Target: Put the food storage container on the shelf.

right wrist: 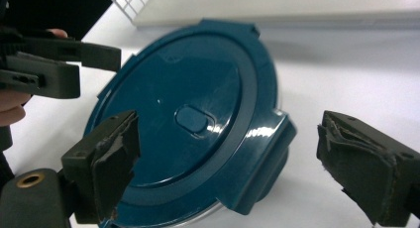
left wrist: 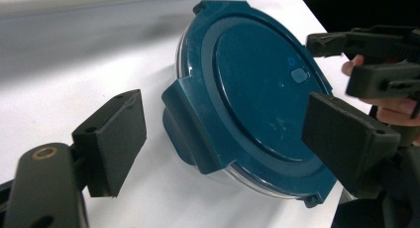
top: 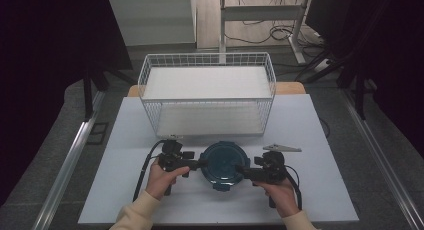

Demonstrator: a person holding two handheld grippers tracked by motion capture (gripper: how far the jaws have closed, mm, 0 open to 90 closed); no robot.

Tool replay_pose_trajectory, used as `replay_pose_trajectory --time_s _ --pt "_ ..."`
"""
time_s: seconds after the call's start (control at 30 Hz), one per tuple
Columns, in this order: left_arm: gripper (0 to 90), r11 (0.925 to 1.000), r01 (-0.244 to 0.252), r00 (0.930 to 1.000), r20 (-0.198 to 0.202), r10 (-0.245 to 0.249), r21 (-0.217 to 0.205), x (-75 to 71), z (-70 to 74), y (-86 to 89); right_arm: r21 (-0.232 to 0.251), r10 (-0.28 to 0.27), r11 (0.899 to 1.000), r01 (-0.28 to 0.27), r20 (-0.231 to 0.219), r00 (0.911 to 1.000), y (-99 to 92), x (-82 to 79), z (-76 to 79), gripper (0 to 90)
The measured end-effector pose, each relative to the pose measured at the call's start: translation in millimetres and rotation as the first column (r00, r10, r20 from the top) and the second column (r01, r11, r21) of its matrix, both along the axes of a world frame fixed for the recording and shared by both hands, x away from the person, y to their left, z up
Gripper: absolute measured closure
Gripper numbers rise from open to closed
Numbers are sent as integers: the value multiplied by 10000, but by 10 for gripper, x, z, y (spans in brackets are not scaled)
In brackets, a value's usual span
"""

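Two tools flank a lidded container.
Left tool and right tool spread; round clear container with stiff, slick teal lid — grip its side latch tabs.

A round container with a dark blue lid lies on the white worktop, tilted in this view, with its clear body showing as a thin rim under the lid toward six o'clock. The left gripper stands open around it: one of its fingers sits at eight o'clock, clear of the lid, the other at four o'clock in front of the lid's edge (whether that one touches, the view cannot settle). A latch tab on the lid faces the gap between them. At two o'clock the right gripper reaches toward the far rim, a hand behind it.
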State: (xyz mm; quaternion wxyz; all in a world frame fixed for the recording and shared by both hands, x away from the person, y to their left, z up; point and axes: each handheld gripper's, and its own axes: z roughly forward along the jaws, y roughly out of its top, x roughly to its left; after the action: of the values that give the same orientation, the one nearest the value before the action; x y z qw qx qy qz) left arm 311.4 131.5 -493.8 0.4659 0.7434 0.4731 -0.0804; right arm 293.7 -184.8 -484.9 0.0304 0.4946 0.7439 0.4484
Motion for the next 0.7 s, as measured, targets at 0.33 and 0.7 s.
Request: replay_pose_trajectory --time_s 0.33,0.7 --pt "162 9986 256 9925 -1179 -309 -465 105 -213 32 333 70 9994 -40 -893 9960 91 71 -173 67" --pt "239 9922 460 9844 -1636 -647 -1155 111 -294 -100 1430 -80 9890 384 -2070 9783 108 75 -274 111"
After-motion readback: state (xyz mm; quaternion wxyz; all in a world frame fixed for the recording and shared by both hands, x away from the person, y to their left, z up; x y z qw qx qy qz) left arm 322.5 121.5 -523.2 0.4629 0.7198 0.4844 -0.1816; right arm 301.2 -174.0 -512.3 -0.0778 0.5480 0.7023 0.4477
